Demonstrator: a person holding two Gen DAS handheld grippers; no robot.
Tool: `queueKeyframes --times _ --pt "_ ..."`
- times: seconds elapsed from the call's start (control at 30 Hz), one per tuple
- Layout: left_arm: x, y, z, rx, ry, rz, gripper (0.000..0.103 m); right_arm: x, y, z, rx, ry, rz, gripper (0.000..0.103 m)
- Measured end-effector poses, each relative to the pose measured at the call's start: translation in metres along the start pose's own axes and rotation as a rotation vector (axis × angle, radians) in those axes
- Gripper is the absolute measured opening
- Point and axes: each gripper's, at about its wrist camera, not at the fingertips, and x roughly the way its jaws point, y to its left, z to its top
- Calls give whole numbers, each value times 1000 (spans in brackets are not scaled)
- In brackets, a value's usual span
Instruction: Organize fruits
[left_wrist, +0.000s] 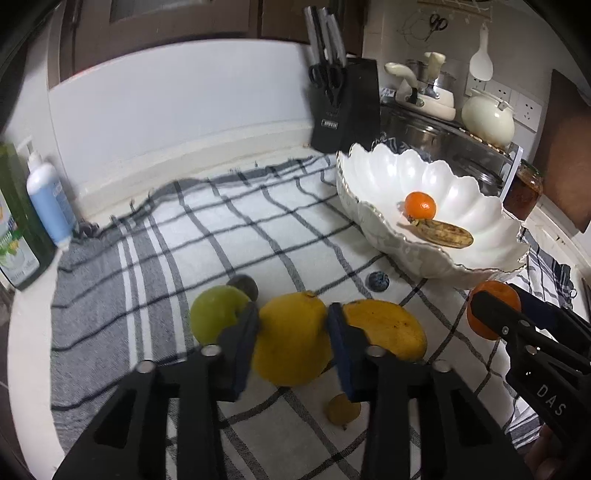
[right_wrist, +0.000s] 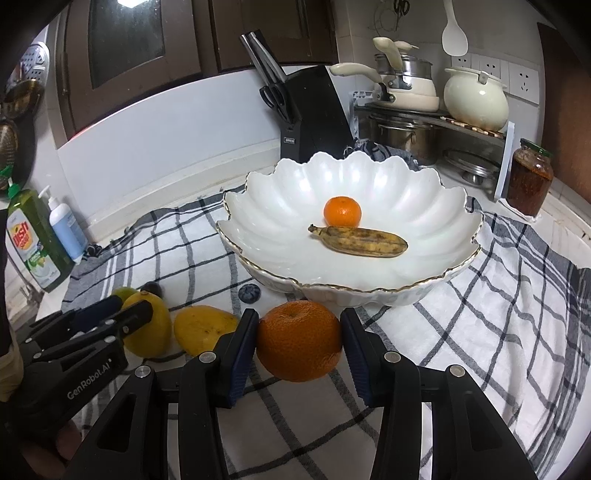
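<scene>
Crosswise in the bowl (right_wrist: 424, 206) lies the banana (right_wrist: 360, 242), stem leftward, while the left gripper (left_wrist: 291, 332) clamps the lemon (left_wrist: 291, 338) and the right gripper (right_wrist: 299, 339) the orange (right_wrist: 299, 341).

Left claw (left_wrist: 291, 332) and right claw (right_wrist: 299, 343) both clamped, angled downward.

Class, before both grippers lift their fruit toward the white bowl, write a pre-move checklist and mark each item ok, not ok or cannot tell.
1. Left gripper jaws pressed on the lemon: ok.
2. Right gripper jaws closed on the big orange: ok.
3. White bowl has bare floor free: ok; only a small mandarin and a banana lie inside.
4. Mango clear of the left gripper: not ok, it sits against one jaw.
5. Grips firm enough to lift: cannot tell.
</scene>
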Motion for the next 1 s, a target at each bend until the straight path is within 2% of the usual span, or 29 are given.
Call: queueKeyframes --times 0.03,0.07,0.2,0.27,0.33,0.57,0.77,1.0 --pt "-2 0 1 8 -6 6 20 0 0 0 2 0 1 47" --pt "-2 -1 3 11 -4 10 19 -1 0 0 4 0 0 47" --pt "1 0 2 10 5 19 21 -1 1 -1 1 1 -3 47" --pt "2 1 -1 0 17 28 38 -1 1 -1 1 1 -1 47" --pt "2 3 -4 -10 13 41 51 -1 0 -1 0 1 -1 47" --pt "10 5 -9 -19 25 34 67 3 3 -3 -4 10 2 47" --pt "12 3 -5 -7 -3 38 70 7 2 -2 0 14 -2 47" --pt "27 -4 2 25 18 13 70 9 0 -1 3 18 -5 47"
